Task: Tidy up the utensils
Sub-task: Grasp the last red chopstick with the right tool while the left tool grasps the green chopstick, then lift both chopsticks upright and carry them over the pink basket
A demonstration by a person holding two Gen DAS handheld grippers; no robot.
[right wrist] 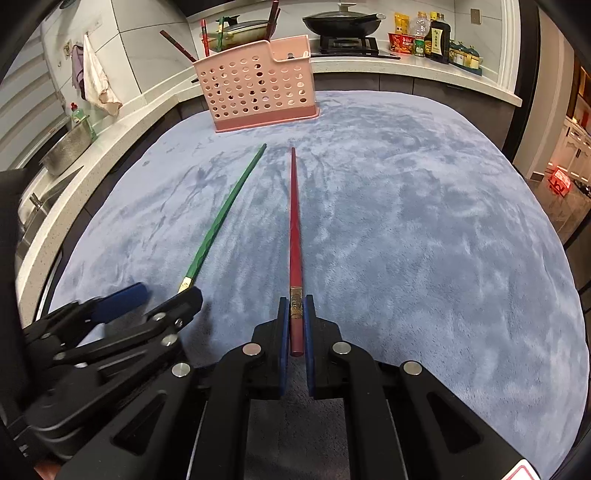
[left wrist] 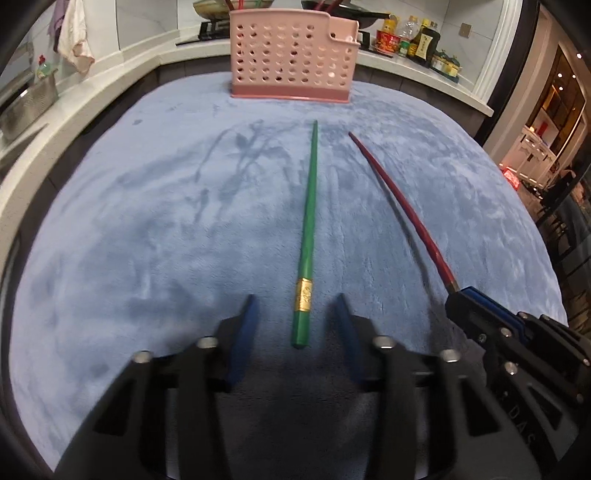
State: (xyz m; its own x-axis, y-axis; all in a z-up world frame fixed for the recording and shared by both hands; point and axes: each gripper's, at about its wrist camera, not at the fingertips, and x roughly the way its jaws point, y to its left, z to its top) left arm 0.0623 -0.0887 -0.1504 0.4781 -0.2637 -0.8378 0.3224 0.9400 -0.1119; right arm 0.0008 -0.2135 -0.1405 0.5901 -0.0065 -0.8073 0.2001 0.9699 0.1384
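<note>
A green chopstick [left wrist: 309,218] with a gold band lies on the blue cloth [left wrist: 147,221], its thick end between the fingers of my open left gripper [left wrist: 295,306], which does not touch it. My right gripper [right wrist: 296,306] is shut on the thick end of a red chopstick [right wrist: 294,221], which points at the pink perforated utensil holder [right wrist: 258,88]. The holder [left wrist: 291,55] stands at the cloth's far edge with several chopsticks in it. The red chopstick [left wrist: 399,203] and right gripper [left wrist: 476,310] also show in the left wrist view, the green chopstick [right wrist: 225,210] and left gripper [right wrist: 162,295] in the right.
A white kitchen counter [right wrist: 406,70] runs behind the cloth with a wok [right wrist: 343,20] on a stove and sauce bottles [right wrist: 432,37]. A metal sink basket [right wrist: 68,147] and a hanging towel [right wrist: 96,77] are at the left.
</note>
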